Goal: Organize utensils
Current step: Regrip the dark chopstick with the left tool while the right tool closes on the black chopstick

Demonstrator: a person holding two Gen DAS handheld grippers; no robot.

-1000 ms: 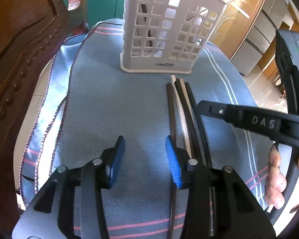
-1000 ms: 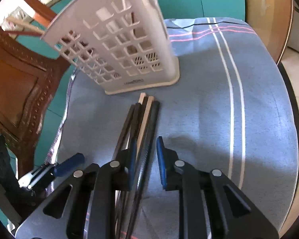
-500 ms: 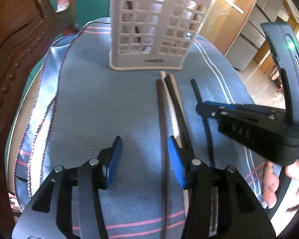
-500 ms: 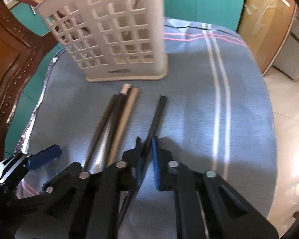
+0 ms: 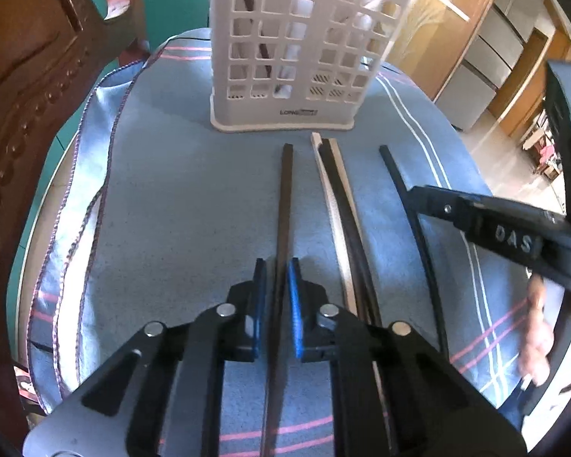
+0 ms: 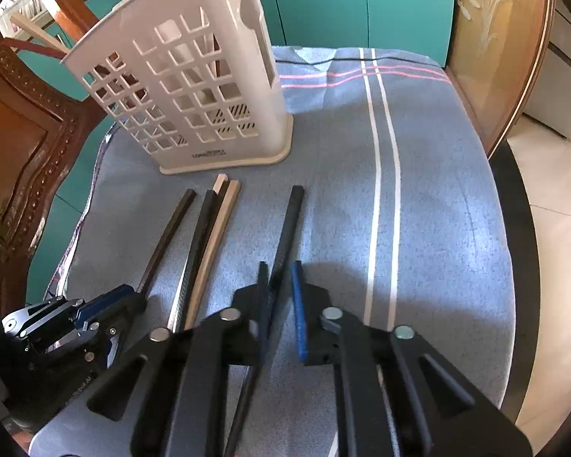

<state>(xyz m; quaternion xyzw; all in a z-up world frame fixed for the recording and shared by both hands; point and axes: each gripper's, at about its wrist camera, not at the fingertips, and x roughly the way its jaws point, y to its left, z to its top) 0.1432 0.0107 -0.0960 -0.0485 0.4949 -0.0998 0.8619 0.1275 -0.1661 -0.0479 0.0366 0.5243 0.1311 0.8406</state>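
Note:
Several chopsticks lie on a blue cloth in front of a white lattice utensil holder (image 5: 297,57), also in the right wrist view (image 6: 194,99). My left gripper (image 5: 277,278) is shut on a dark brown chopstick (image 5: 285,198), which shows in the right wrist view (image 6: 167,236). My right gripper (image 6: 279,278) is closed around a black chopstick (image 6: 287,224), seen in the left wrist view (image 5: 403,198). A dark and two light chopsticks (image 5: 338,190) lie bunched between them, also in the right wrist view (image 6: 209,236).
The blue striped cloth (image 6: 418,190) covers a round table. A carved wooden chair (image 5: 30,87) stands at the left edge. The holder has sticks in it. Teal cabinets (image 6: 342,0) stand behind the table.
My left gripper has shut on the dark brown chopstick and drawn it left of the bunch. My right gripper holds the black chopstick, now apart to the right.

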